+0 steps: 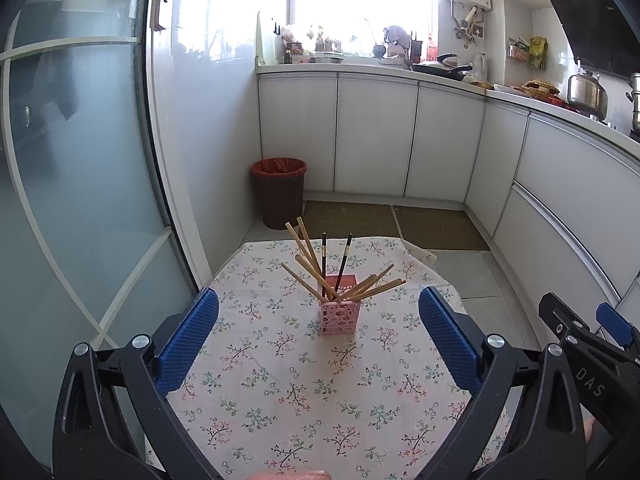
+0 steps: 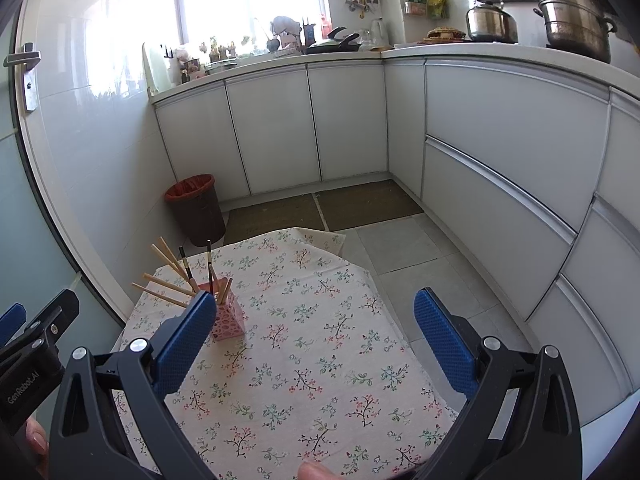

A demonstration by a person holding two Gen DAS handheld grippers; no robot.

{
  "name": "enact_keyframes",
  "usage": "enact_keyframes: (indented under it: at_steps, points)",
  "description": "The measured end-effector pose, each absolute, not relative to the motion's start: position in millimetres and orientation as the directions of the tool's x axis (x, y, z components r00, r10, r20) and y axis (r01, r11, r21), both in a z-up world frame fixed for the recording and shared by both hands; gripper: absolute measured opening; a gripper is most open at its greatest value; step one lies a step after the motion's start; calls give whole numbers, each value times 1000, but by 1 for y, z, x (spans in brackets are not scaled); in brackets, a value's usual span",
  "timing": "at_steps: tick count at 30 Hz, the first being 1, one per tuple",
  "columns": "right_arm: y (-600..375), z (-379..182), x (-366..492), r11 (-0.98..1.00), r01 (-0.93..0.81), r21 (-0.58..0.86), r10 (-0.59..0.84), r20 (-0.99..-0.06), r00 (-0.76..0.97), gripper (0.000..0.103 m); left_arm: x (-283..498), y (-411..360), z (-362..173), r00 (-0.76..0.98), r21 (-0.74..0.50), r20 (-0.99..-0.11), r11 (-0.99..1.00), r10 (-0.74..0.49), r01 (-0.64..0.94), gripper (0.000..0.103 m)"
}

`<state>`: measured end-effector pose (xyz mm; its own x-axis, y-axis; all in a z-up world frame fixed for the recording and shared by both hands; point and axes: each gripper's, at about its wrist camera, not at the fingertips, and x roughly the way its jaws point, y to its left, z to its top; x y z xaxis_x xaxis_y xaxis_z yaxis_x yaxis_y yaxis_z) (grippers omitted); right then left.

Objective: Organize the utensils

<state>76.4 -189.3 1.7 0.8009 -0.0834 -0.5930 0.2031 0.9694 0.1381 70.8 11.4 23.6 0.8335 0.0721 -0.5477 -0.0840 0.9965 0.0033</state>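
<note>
A pink perforated holder [image 1: 338, 312] stands upright on the floral tablecloth [image 1: 304, 396]. Several bamboo chopsticks [image 1: 310, 262] and two dark chopsticks [image 1: 344, 260] stand in it, fanned out. My left gripper [image 1: 319, 332] is open and empty, held back from the holder with the holder between its fingers in view. My right gripper [image 2: 315, 332] is open and empty; the holder [image 2: 228, 318] sits just behind its left finger [image 2: 186, 344] in the right wrist view, with the chopsticks [image 2: 168, 276] above. The right gripper also shows at the left wrist view's right edge [image 1: 588, 340].
A brown bin with a red liner [image 1: 279, 192] stands on the floor beyond the table, by the wall. White cabinets [image 1: 376, 136] run along the back and right. A glass door [image 1: 72, 168] is close on the left. Tiled floor [image 2: 404, 248] lies right of the table.
</note>
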Motion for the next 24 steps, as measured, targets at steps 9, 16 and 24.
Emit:
enact_keyframes:
  at_steps: [9, 16, 24]
  points:
    - [-193, 1, 79, 968, 205, 146, -78, -599, 797, 96, 68, 0, 23, 853, 55, -514, 996, 92, -75, 82]
    - [-194, 0, 79, 966, 208, 153, -75, -603, 794, 96, 71, -3, 21, 849, 47, -525, 998, 60, -42, 96]
    - [-195, -1, 79, 965, 210, 159, -73, -604, 794, 96, 71, -3, 21, 843, 31, -534, 998, 59, -50, 96]
